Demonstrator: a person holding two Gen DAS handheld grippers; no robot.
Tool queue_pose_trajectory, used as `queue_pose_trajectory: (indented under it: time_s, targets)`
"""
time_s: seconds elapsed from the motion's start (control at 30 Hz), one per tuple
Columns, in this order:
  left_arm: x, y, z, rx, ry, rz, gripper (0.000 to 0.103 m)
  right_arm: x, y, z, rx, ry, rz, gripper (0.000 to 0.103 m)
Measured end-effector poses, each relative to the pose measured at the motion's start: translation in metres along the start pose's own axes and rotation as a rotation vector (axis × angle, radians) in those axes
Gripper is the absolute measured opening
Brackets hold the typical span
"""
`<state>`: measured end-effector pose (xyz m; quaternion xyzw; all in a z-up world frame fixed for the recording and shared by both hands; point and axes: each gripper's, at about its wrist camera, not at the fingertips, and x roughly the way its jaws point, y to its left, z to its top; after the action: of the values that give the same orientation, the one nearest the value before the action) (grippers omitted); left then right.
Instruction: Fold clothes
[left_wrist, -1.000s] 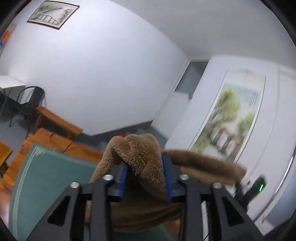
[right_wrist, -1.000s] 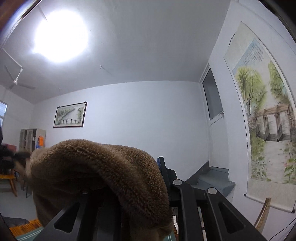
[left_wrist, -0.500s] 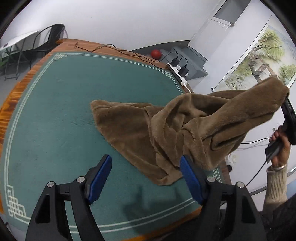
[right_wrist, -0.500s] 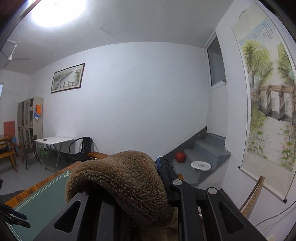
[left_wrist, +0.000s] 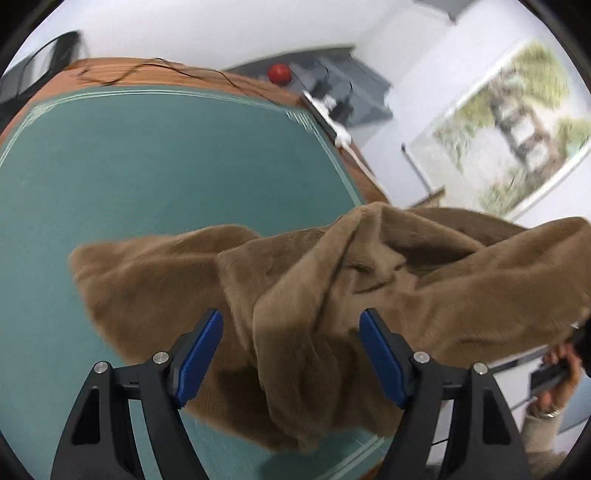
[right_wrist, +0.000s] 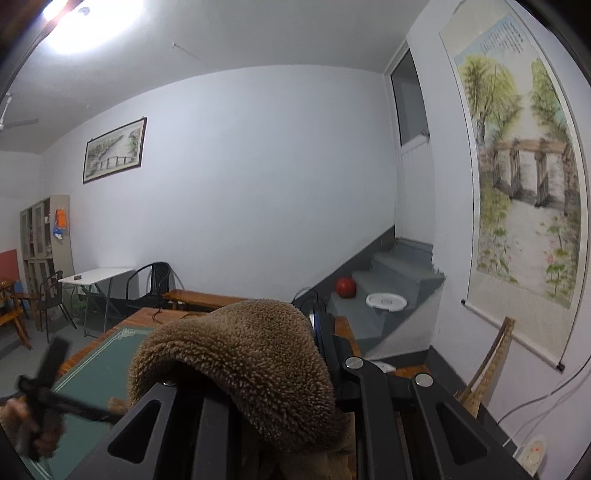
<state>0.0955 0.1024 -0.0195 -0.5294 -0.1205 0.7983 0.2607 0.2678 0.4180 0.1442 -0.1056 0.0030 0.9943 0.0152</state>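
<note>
- Right, my left gripper (left_wrist: 290, 354) hangs above the table with its blue-padded jaws spread wide and nothing between them; the shaggy brown fleece garment (left_wrist: 295, 295) lies just under and ahead of it.
- My right gripper (right_wrist: 258, 373) is clamped on one end of that same garment: the pile bulges up over the fingers and hides the left finger (so the bite looks deep, though I cannot see the pad contact itself).
- The garment runs from a flat corner resting on the teal felt table mat (left_wrist: 147, 166) up to the raised end on the right, with a heavy twisted fold sagging between.
- As I judge it, the step in hand is regrasping with the left so I can spread the cloth flat before any fold.
- To do that well I would bring the open jaws down on a single edge layer near the low corner, not the bunched middle ridge, which would trap several layers.
- Then I would keep the right end high and taut while closing, so the twist drops out instead of being pinned in.
- The view is blurred with motion; I would slow down before closing.
</note>
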Motion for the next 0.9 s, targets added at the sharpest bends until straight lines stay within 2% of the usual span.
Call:
queue_pose_trajectory:
  time_s: [0.07, 0.1, 0.13, 0.17, 0.2, 0.23, 0.3, 0.43, 0.57, 0.67, 0.73, 0.77, 0.83, 0.9]
  targets:
    - [0.027, -0.007, 0.009, 0.009, 0.066, 0.01, 0.078, 0.002, -0.003, -0.005, 0.005, 0.024, 0.01, 0.02]
    - [0.021, -0.004, 0.009, -0.007, 0.053, 0.01, 0.062, 0.002, -0.003, -0.009, -0.002, 0.034, 0.005, 0.02]
    - [0.008, 0.001, 0.007, -0.03, 0.023, 0.007, 0.035, 0.002, -0.004, -0.014, -0.012, 0.043, -0.001, 0.024]
    - [-0.005, 0.006, 0.005, -0.054, -0.008, 0.005, 0.025, 0.001, -0.004, -0.018, -0.021, 0.052, -0.008, 0.027]
    - [-0.018, 0.011, 0.004, -0.078, -0.039, 0.002, 0.022, 0.002, -0.005, -0.02, -0.027, 0.059, -0.018, 0.037]
    - [-0.032, 0.016, 0.002, -0.102, -0.07, -0.001, 0.021, 0.002, -0.007, -0.024, -0.025, 0.068, -0.033, 0.056]
    - [-0.058, 0.026, -0.002, -0.149, -0.131, -0.006, 0.017, 0.002, -0.015, -0.034, -0.005, 0.083, -0.052, 0.068]
    - [-0.111, 0.046, -0.01, -0.244, -0.254, -0.016, 0.016, 0.008, -0.027, -0.05, 0.027, 0.134, -0.083, 0.068]
    - [-0.163, 0.067, -0.017, -0.338, -0.377, -0.027, 0.016, 0.017, -0.028, -0.061, 0.038, 0.181, -0.065, 0.068]
    - [-0.22, 0.105, -0.051, -0.476, -0.52, 0.0, 0.016, 0.028, -0.016, -0.068, 0.033, 0.215, -0.024, 0.068]
    - [-0.244, 0.13, -0.078, -0.569, -0.579, 0.033, 0.016, 0.039, -0.009, -0.075, 0.045, 0.242, 0.018, 0.068]
    - [-0.252, 0.147, -0.096, -0.626, -0.586, 0.075, 0.017, 0.044, -0.004, -0.078, 0.051, 0.255, 0.04, 0.068]
    - [-0.249, 0.171, -0.123, -0.719, -0.549, 0.144, 0.017, 0.055, 0.01, -0.083, 0.051, 0.283, 0.083, 0.068]
    - [-0.232, 0.194, -0.151, -0.805, -0.459, 0.211, 0.016, 0.064, 0.025, -0.086, 0.031, 0.301, 0.12, 0.068]
